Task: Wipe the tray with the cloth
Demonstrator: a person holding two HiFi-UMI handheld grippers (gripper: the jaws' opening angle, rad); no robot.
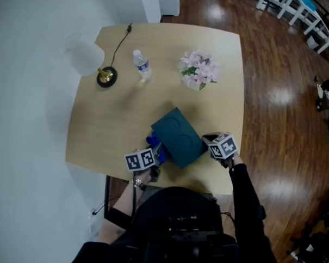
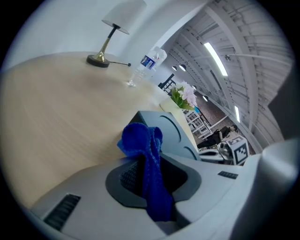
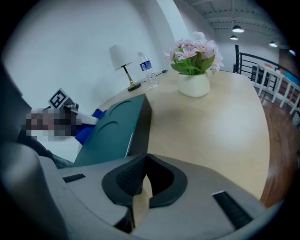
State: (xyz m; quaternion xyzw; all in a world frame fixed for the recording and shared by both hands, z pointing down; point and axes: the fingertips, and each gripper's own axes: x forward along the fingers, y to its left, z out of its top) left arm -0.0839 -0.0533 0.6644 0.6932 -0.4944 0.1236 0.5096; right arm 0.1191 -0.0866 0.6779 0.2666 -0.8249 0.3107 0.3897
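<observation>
Your left gripper [image 1: 153, 153] is clamped on the blue cloth [image 2: 149, 157]. In the left gripper view the cloth runs down between the two pads as a folded strip, and a bunched end sticks out past the tips. That bunched end sits right at the near left edge of the teal tray [image 1: 178, 137]; whether it actually presses on the tray you cannot tell from these views. The tray lies on the light wooden table [image 1: 122, 107], turned at an angle, close to the edge nearest you and between your two grippers. Two curved, shallow recesses show on its upper face. Your right gripper [image 3: 145, 177] is at the tray's right corner in the head view. In its own view the jaws are drawn together to a narrow slit, the tips meeting or all but meeting. Nothing is between them, and only bare table shows through the gap. From that side the tray's dark side wall stands just to the left of the jaws, not inside them. Farther back on the table, well apart from the tray, stand a lamp [image 1: 89, 57] with a white shade, a water bottle [image 1: 141, 65] and a vase of pink flowers [image 1: 198, 70].
</observation>
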